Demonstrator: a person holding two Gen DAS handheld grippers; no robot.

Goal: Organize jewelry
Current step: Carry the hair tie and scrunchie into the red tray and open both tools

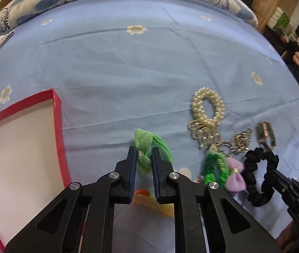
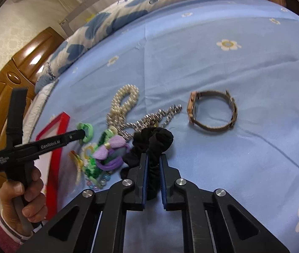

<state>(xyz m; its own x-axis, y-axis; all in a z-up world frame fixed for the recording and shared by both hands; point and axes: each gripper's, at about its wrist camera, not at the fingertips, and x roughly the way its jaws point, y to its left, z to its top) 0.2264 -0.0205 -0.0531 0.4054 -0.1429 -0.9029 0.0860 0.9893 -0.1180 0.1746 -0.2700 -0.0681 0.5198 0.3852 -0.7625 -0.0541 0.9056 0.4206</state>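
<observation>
- Left wrist view: left gripper (image 1: 143,155) clenched on light-green fabric hair tie (image 1: 144,145), beside red-rimmed white box (image 1: 57,126); a loose loop may snag.
- Right gripper (image 2: 153,164) pinches black ruffled scrunchie (image 2: 152,142) (touching silver chain (image 2: 149,120)); lifting may drag it.

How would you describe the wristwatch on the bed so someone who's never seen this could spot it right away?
On the blue flowered bedsheet, look past the tangled pile of hair ties and the silver chain to its right. The wristwatch lies alone there on its edge, band curled in a ring. It is the only piece apart from the pile, with a mesh band.
</observation>
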